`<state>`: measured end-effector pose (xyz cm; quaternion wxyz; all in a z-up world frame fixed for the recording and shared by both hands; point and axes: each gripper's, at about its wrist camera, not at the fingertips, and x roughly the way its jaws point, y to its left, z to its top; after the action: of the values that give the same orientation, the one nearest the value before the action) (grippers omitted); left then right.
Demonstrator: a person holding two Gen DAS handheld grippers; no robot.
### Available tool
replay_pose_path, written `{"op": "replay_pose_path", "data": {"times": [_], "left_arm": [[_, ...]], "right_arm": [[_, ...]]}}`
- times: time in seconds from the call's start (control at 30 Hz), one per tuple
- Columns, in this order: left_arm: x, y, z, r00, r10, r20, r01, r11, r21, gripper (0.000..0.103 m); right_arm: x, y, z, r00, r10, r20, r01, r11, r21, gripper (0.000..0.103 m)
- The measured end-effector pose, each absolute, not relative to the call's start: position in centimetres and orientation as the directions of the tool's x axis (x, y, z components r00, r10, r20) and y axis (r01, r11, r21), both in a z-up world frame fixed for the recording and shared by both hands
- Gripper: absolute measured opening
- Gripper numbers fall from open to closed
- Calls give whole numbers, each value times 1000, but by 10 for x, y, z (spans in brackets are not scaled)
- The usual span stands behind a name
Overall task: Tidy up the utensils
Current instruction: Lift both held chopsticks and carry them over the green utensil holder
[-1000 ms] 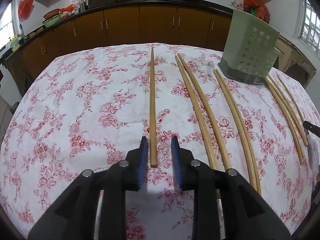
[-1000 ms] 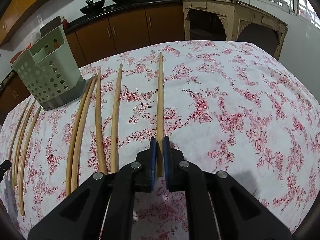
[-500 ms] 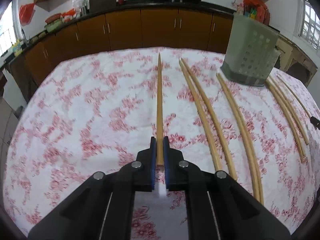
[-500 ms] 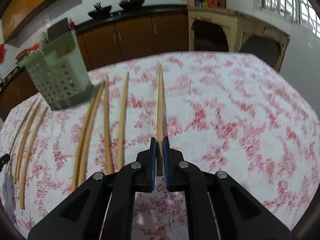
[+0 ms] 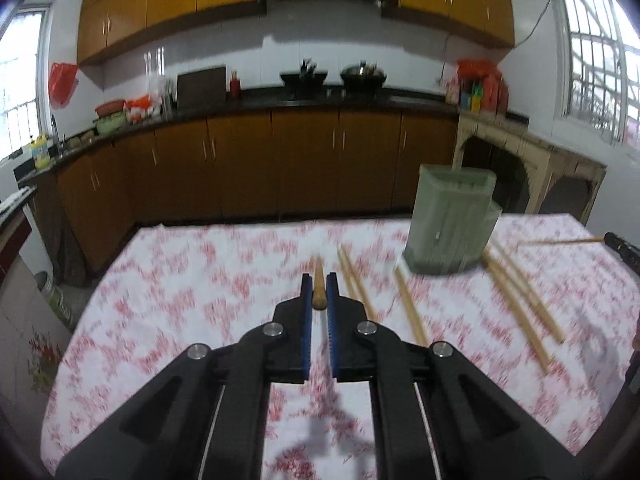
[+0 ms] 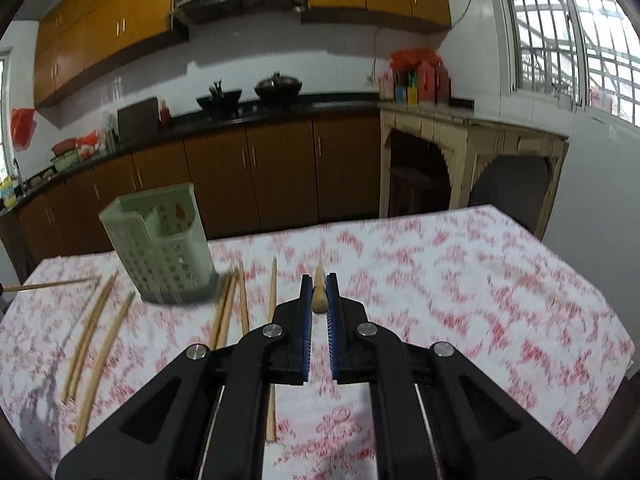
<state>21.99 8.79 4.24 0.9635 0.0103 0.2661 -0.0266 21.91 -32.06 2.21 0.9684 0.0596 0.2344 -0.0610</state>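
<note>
Kitchen table, floral cloth (image 5: 192, 300). Left gripper (image 5: 319, 294) and right gripper (image 6: 319, 294) each clamp one chopstick (image 5: 319, 286) (image 6: 319, 288) by its near end. Holder (image 6: 160, 240) stands far, between them. Advice: tip each chopstick upright above its mouth, release once inside.

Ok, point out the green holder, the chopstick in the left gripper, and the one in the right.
Green holder (image 6: 160, 248): right wrist view, perforated front wall.
Left chopstick (image 5: 319, 292): left wrist view, clamped end.
Right chopstick (image 6: 319, 294): right wrist view, clamped end.
</note>
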Motion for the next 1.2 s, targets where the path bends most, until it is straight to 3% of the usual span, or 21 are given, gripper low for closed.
{"op": "replay_pose_path", "data": {"times": [0.17, 0.7, 1.2], "left_arm": [[224, 90, 66, 883, -55, -465, 54, 998, -15, 8], [240, 90, 110, 900, -38, -434, 31, 999, -24, 8], [241, 34, 231, 908, -249, -337, 249, 968, -44, 8]], "right_arm": [[222, -321, 39, 903, -89, -419, 140, 986, 91, 7], [244, -316, 98, 942, -48, -332, 89, 990, 110, 7], [262, -301, 177, 968, 139, -207, -85, 964, 250, 7]]}}
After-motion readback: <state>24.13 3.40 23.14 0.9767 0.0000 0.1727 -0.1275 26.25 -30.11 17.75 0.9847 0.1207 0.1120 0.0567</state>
